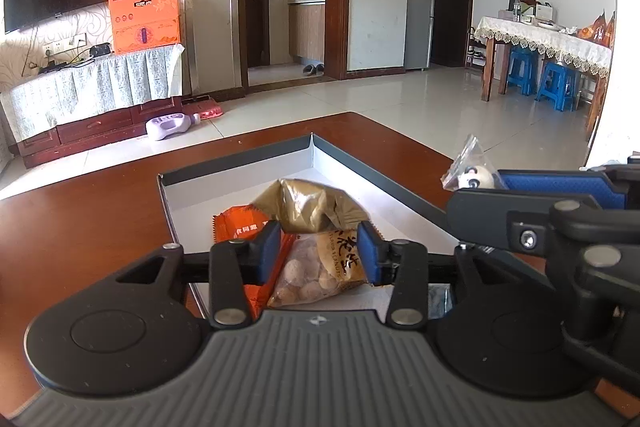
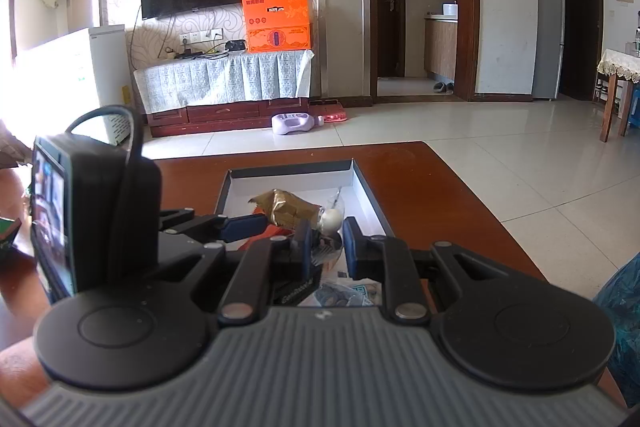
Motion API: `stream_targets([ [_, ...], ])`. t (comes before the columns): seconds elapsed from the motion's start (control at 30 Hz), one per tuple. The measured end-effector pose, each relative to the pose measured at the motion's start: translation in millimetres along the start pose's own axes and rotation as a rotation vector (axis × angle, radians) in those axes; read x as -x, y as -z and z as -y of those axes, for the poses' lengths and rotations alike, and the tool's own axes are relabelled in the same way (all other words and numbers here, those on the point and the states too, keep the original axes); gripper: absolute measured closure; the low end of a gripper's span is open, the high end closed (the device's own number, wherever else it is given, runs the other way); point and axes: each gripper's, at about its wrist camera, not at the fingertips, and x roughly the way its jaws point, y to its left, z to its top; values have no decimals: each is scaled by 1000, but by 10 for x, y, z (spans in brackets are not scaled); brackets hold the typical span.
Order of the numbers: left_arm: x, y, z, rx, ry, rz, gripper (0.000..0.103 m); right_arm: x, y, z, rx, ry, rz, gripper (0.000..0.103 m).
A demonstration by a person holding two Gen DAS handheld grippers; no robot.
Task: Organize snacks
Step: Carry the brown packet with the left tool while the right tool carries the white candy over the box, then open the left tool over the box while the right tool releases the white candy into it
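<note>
Right gripper (image 2: 326, 247) grips a clear-wrapped white round snack (image 2: 332, 218) over the shallow white-lined cardboard box (image 2: 370, 197) — beside a crumpled gold packet (image 2: 290, 209).
</note>
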Motion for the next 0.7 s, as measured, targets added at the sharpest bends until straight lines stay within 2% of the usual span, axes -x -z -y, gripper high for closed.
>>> stream_targets([
  [0.07, 14, 8, 9, -2, 2, 1, 53, -1, 0, 6, 0, 0, -1, 83],
  [0.2, 51, 13, 34, -7, 4, 7, 42, -15, 2, 31, -3, 3, 1, 83],
  [0.47, 166, 58, 39, -12, 6, 5, 40, -60, 33, 33, -10, -4, -12, 83],
  [0.7, 446, 164, 63, -94, -16, 17, 34, -115, 34, 32, -20, -11, -26, 83],
])
